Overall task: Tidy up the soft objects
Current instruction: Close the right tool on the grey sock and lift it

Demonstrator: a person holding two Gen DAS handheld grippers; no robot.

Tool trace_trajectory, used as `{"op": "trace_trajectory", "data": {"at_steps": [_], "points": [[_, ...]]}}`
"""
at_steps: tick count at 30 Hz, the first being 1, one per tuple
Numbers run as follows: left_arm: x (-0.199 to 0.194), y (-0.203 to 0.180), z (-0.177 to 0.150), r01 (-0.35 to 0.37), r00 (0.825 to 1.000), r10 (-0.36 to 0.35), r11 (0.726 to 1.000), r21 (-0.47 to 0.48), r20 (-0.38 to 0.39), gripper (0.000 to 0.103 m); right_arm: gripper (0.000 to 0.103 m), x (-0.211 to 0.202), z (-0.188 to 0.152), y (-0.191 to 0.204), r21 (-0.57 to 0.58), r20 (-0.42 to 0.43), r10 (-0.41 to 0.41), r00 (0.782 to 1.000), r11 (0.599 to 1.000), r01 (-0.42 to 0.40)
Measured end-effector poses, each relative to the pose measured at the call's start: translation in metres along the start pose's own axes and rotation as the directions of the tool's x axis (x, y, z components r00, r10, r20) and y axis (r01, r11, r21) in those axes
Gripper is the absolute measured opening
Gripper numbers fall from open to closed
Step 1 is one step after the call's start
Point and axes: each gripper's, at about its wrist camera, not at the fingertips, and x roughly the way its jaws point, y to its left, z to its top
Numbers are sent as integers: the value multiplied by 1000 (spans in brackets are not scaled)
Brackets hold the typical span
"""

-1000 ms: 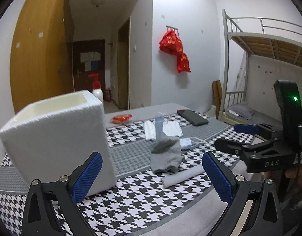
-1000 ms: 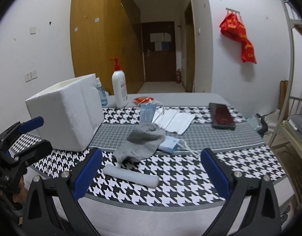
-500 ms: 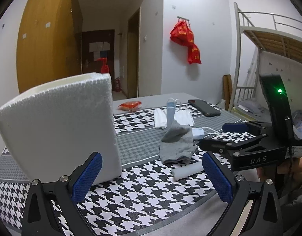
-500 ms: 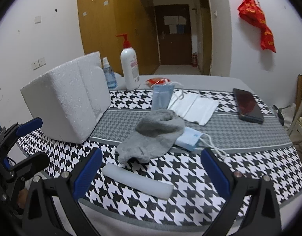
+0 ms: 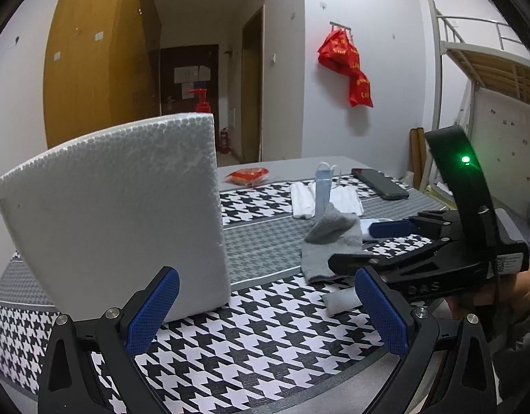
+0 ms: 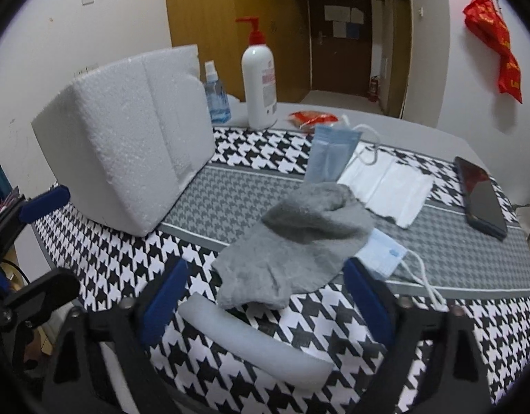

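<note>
Sock [image 6: 296, 241], grey and limp, lies crumpled on the bench just ahead of the right tool [image 6: 265, 300], whose spread jaws have just been narrowing, empty; pinch its bunched top fold.

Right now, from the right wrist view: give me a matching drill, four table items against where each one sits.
Things:
1. grey sock
2. white foam roll
3. black phone
4. pump bottle

Places:
A. far right side of the cloth
B. nearest the camera, between the pads of the right hand-held gripper
C. back of the table, beside the foam box
D. middle of the cloth, lying partly over a blue face mask

Pairs: 1-D, 2-B, 3-A, 4-C
</note>
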Motion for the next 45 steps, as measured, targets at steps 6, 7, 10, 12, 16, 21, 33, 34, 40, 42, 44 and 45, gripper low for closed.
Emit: {"op": "trace_trajectory", "data": {"at_steps": [6,7,10,12,16,21,33,34,40,42,44,45], "points": [[7,0,1,-15,1000,15,1000,-5,-13,102,57,19,0,-3,-27,-66,34,997,999,-36],[8,0,1,-18,1000,18,1000,-8,-19,102,54,21,-1,-2,-37,-80,46,996,998,-49],[11,-1,1,-23,999,23,1000,-5,-27,102,54,29,-2,0,-51,-121,41,992,998,-47],[12,-1,2,-24,999,23,1000,-5,-26,102,52,30,-2,-1,-50,-126,43,991,998,-49],[18,-2,1,-20,999,20,1000,-4,-43,102,38,29,-2,-1,-63,-130,9,992,998,-18],[19,-2,1,-6,999,6,1000,-17,-38,102,21,30,-1,-3,-68,-128,-39,991,997,31],[21,-19,0,62,996,-59,997,41,-63,102,15,-1,-4,-25,93,-30,111,993,990,-107],[22,-21,0,73,995,-70,996,46,-68,102,15,-6,-3,-25,95,-23,112,993,989,-110],[29,-37,4,118,990,-110,989,86,-93,102,15,-34,-3,-31,112,34,102,994,988,-106],[32,-41,5,140,986,-130,985,98,-103,102,15,-41,-5,-33,120,47,97,994,988,-102],[37,-45,6,163,982,-149,980,112,-119,102,15,-47,-5,-37,129,62,87,994,987,-95],[38,-49,5,171,980,-156,978,119,-122,102,15,-50,-5,-38,132,68,86,994,987,-94]]}}
